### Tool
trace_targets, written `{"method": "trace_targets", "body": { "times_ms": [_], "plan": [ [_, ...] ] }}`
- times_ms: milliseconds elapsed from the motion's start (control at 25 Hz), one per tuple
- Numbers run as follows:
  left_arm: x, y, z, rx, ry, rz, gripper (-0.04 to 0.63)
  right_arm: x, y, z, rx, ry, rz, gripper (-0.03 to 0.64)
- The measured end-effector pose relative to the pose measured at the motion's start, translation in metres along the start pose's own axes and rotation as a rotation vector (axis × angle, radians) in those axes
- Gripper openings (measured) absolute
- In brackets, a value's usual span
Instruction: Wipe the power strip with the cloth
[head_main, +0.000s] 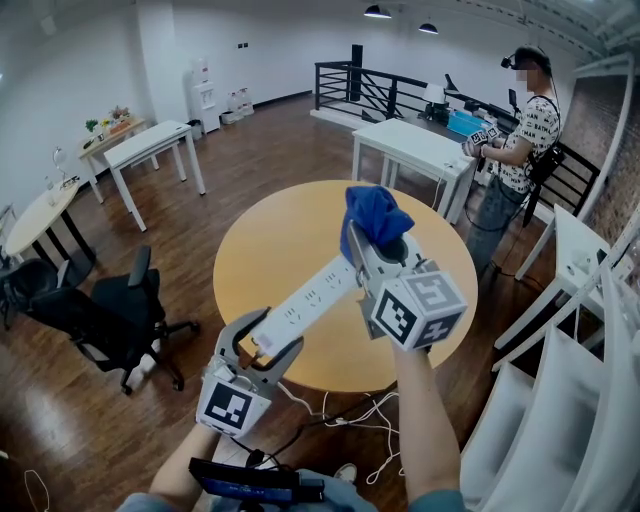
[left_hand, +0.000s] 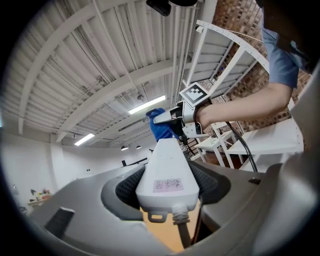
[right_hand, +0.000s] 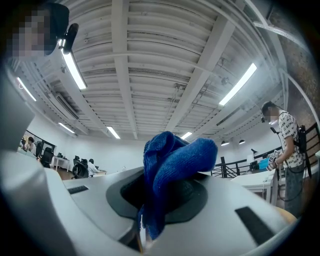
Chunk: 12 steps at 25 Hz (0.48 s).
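A long white power strip (head_main: 310, 300) is held in the air above the round wooden table (head_main: 260, 250). My left gripper (head_main: 262, 345) is shut on its cable end; in the left gripper view the strip (left_hand: 167, 167) sits between both pads with its cable hanging below. My right gripper (head_main: 378, 250) is shut on a bunched blue cloth (head_main: 373, 218), which rests at the strip's far end. In the right gripper view the cloth (right_hand: 172, 172) bulges out from between the jaws. The left gripper view shows the right gripper (left_hand: 172, 120) with the cloth (left_hand: 160, 125) beyond the strip.
White cables (head_main: 350, 415) trail on the floor below the table. A black office chair (head_main: 110, 315) stands at the left. White tables (head_main: 415, 150) and a person (head_main: 515, 150) holding grippers are behind. White shelving (head_main: 580, 380) lies at the right.
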<state>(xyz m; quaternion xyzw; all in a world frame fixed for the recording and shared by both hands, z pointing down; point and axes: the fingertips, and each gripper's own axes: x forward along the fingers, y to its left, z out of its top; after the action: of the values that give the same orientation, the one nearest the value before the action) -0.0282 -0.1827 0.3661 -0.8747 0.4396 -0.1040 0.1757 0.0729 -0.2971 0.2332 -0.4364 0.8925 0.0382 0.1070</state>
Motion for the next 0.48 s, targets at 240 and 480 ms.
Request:
{"method": "trace_targets", "body": {
  "times_ms": [240,480],
  "plan": [
    [0.0,0.005,-0.004,-0.018,0.003,0.01,0.281,-0.016,-0.002,-0.005,0.012,-0.014,-0.023,0.069],
    [-0.002,0.011,-0.006,-0.022,0.004,0.017,0.281,-0.035,-0.001,-0.007,0.037,-0.044,-0.049,0.069]
  ]
}}
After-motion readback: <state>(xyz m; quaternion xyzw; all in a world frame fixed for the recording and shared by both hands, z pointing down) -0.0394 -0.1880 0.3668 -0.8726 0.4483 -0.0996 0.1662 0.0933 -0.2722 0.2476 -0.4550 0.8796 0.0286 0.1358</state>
